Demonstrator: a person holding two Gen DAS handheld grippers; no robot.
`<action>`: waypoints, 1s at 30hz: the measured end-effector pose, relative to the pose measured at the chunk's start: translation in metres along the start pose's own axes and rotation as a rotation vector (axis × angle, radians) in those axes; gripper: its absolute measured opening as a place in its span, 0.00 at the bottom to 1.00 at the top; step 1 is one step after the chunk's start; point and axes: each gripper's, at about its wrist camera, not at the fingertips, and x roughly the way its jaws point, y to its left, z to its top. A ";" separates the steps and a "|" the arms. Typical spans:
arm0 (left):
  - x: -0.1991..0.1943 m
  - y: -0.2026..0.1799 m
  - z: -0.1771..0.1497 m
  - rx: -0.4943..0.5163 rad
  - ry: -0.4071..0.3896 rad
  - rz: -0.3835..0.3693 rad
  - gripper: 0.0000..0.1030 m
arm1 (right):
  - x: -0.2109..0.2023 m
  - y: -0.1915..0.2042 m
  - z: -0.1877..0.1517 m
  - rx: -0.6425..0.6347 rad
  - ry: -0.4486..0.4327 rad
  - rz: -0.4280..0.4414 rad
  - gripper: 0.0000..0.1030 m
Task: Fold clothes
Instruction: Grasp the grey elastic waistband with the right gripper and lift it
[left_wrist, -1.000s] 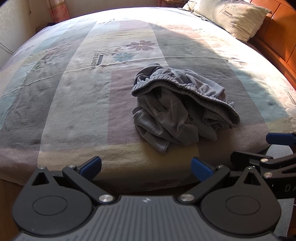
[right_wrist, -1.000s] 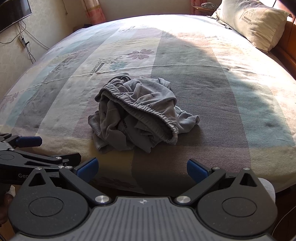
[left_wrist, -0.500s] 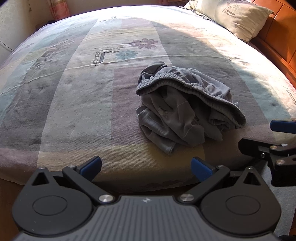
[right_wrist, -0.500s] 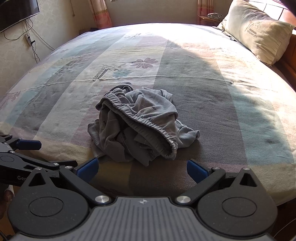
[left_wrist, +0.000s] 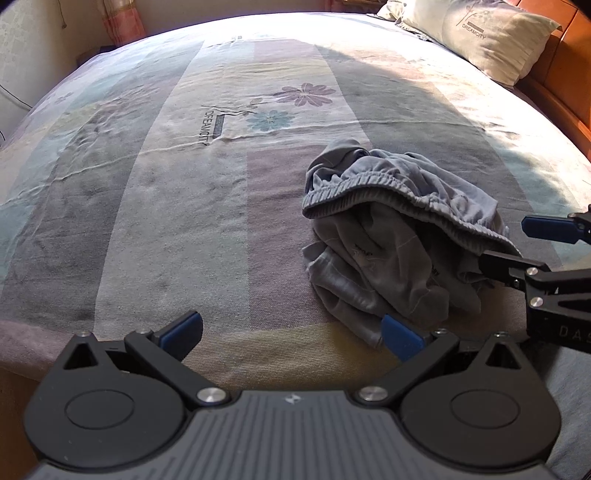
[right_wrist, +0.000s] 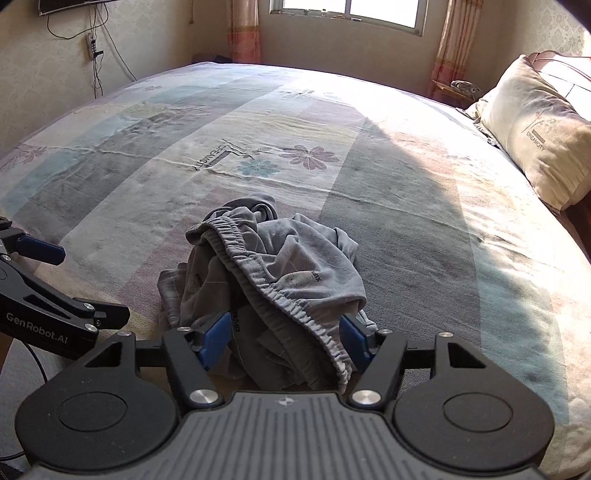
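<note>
Grey shorts (right_wrist: 273, 280), crumpled in a heap with the elastic waistband arched over the top, lay near the front edge of the bed (right_wrist: 424, 229), on the patchwork bedspread just this side of its printed flowers. Seen in the left wrist view as the same heap (left_wrist: 399, 243), right of centre.

Right gripper (right_wrist: 286, 341) sat low at the near side of the heap, jaws spread wide, one blue pad on each side of the waistband's near end; gripping nothing, though whether the pads touched the cloth could not be told. Visible also from the left wrist camera (left_wrist: 517, 243), reaching in from the right edge, its fingers against the heap's right side.

Left gripper (left_wrist: 291, 334) held over the bedspread's front strip, jaws wide apart and empty, its right pad just beside the heap's lower hem.

Pillow (right_wrist: 539, 129) lay at the far right, well apart from the shorts. Window (right_wrist: 347, 11) and curtains (right_wrist: 245, 29) stood behind the bed.
</note>
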 end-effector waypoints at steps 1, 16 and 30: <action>0.001 0.001 0.002 0.001 -0.002 0.000 0.99 | 0.004 0.002 0.002 -0.023 0.004 0.002 0.62; 0.028 0.017 0.015 -0.042 0.027 -0.003 1.00 | 0.056 0.050 0.017 -0.557 -0.004 -0.109 0.18; 0.036 -0.012 0.036 -0.001 0.022 -0.007 0.99 | 0.042 -0.055 0.046 -0.222 -0.024 -0.073 0.13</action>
